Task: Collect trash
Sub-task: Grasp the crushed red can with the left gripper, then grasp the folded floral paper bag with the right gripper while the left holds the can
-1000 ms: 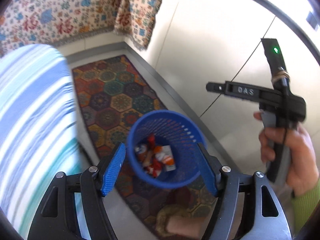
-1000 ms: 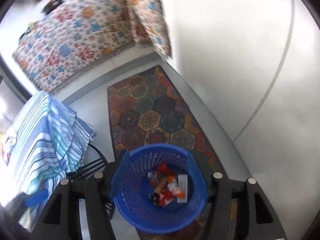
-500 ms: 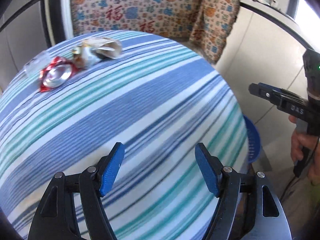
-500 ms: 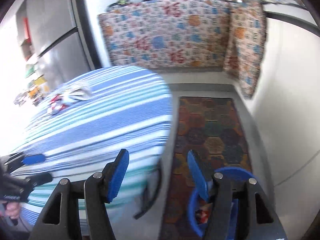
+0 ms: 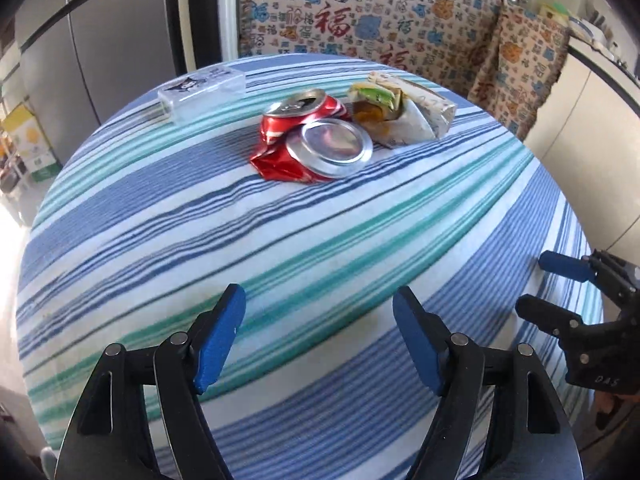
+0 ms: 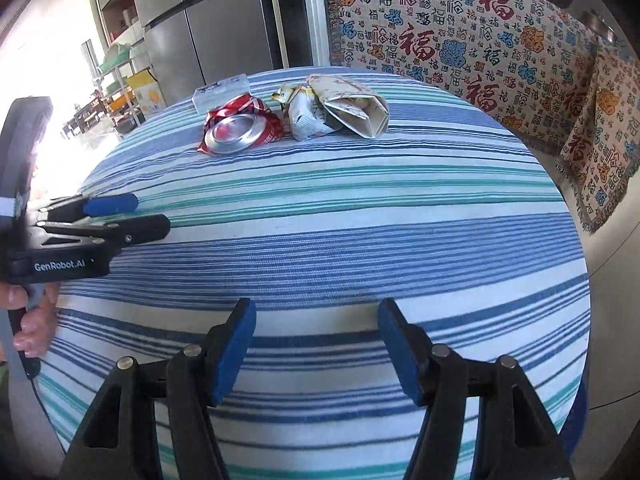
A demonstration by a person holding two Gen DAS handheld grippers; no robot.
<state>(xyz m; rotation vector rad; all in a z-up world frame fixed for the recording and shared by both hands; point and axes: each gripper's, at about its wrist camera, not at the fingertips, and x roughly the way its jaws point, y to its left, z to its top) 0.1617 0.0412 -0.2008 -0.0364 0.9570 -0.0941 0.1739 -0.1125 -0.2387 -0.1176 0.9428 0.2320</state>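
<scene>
Both tools spread, holding nothing: left tool (image 5: 318,332), right tool (image 6: 314,342), over near edge of striped worktop (image 5: 280,240). Crushed red can (image 5: 310,146) lies straight ahead of mine, far side; crumpled carton (image 6: 340,108) touching its right, nearer right tool. Right view shows carton's folded end; left shows can's top.

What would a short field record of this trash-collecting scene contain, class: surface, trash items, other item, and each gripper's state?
surface: round table with blue, teal and white striped cloth
trash 1: crushed red aluminium can
trash 2: crumpled paper carton, right of the can, touching it
other item: clear plastic box, far side, left of the can
left gripper: open, holding nothing
right gripper: open, holding nothing
</scene>
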